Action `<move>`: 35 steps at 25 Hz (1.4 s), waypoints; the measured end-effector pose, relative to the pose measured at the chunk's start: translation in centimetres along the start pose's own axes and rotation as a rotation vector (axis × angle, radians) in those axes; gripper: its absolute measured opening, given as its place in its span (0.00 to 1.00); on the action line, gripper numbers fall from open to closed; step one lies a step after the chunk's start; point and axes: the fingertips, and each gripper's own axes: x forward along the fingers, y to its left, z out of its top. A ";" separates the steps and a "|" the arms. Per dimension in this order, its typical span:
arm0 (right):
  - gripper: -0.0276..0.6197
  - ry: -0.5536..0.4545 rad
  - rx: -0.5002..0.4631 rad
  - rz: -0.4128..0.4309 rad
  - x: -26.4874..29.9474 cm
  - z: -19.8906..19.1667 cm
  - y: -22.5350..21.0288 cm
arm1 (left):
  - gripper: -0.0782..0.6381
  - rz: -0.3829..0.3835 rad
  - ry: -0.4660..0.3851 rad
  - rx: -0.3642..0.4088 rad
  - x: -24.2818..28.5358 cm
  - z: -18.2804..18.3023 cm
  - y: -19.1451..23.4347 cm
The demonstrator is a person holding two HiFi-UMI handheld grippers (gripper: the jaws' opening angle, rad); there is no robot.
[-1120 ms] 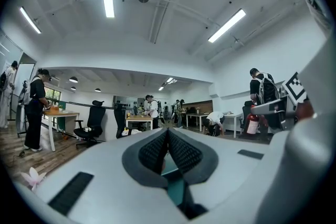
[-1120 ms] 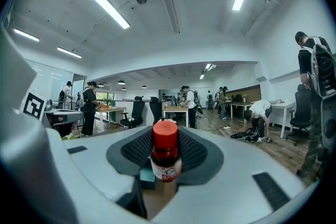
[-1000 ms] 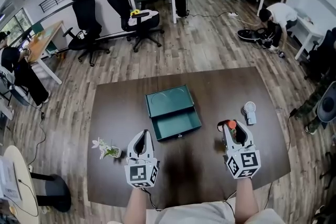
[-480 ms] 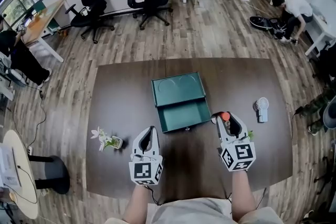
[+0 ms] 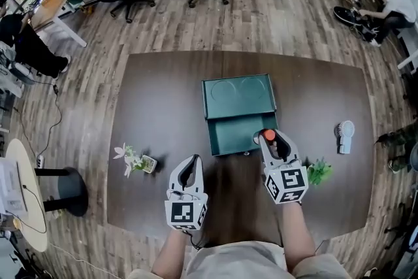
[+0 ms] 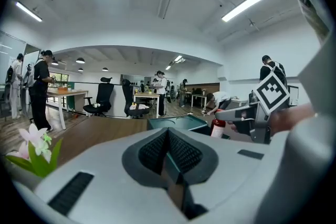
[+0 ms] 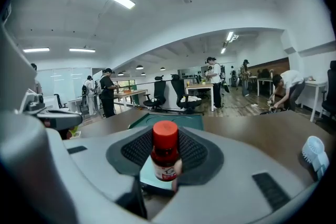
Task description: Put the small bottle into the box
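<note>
The small bottle (image 5: 268, 135), dark with a red cap, stands upright between the jaws of my right gripper (image 5: 270, 141), which is shut on it. In the right gripper view the bottle (image 7: 166, 157) fills the middle, pinched by the pads. It hangs at the front right corner of the open teal box (image 5: 230, 136), whose lid (image 5: 237, 96) lies flat behind. My left gripper (image 5: 190, 168) is shut and holds nothing, in front of the box and to its left. The left gripper view shows the box (image 6: 176, 122) ahead and the bottle (image 6: 218, 126) at the right.
On the dark brown table (image 5: 163, 95), a small flower pot (image 5: 135, 161) stands at the left. A white hand fan (image 5: 345, 136) and a green sprig (image 5: 319, 171) lie at the right. Office chairs, desks and people are on the wooden floor beyond.
My right gripper has carried the bottle left and down, from near the fan to the box's front right corner. My left gripper has sunk a little.
</note>
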 end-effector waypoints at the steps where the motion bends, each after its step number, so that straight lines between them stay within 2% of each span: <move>1: 0.26 0.014 -0.016 0.010 0.7 -0.4 0.4 | 0.11 0.005 0.008 -0.003 0.0 -0.3 0.2; 10: 0.26 0.101 -0.059 0.074 5.2 -2.6 2.5 | 0.11 0.052 0.048 -0.021 0.3 -2.0 2.3; 18: 0.26 0.170 -0.127 0.077 6.8 -3.9 3.0 | 0.11 0.028 0.054 -0.026 0.7 -2.4 1.6; 24: 0.26 0.233 -0.123 0.094 6.2 -4.5 3.0 | 0.11 0.012 0.053 -0.032 0.6 -2.4 0.9; 27: 0.26 0.240 -0.157 0.089 6.1 -4.8 3.2 | 0.11 0.011 0.054 -0.035 0.5 -2.5 0.9; 35: 0.27 0.235 -0.157 0.087 6.1 -4.9 3.1 | 0.11 0.012 0.049 -0.036 0.2 -2.4 0.8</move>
